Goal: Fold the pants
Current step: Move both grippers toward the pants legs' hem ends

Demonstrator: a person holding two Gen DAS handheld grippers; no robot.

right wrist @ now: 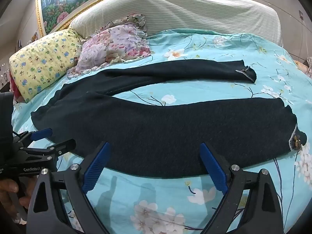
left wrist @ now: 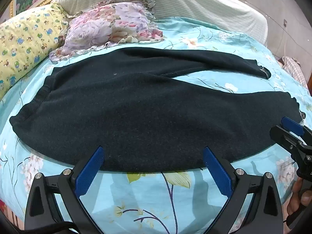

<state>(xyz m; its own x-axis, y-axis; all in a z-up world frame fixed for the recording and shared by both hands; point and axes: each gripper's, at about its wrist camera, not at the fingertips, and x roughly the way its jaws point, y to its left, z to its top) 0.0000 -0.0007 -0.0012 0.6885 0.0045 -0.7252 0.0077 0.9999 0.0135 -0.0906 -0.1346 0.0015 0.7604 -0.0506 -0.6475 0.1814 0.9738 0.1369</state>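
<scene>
A pair of dark navy, almost black knitted pants [left wrist: 148, 113] lies spread flat and unfolded on the turquoise floral bedsheet [left wrist: 148, 195]. In the left wrist view the elastic, gathered waistband [left wrist: 39, 99] sits at about 9 o'clock, and the two legs run out toward 3 o'clock, opening in a narrow V with sheet showing between them. The near leg [right wrist: 195, 128] is broad and lies smooth; its frayed hem [right wrist: 296, 138], at 3 o'clock in the right wrist view, shows a small brownish patch. The far leg [right wrist: 185, 70], toward 1 o'clock, looks narrower and creased along its seam, with a ragged cuff [right wrist: 246, 73].
</scene>
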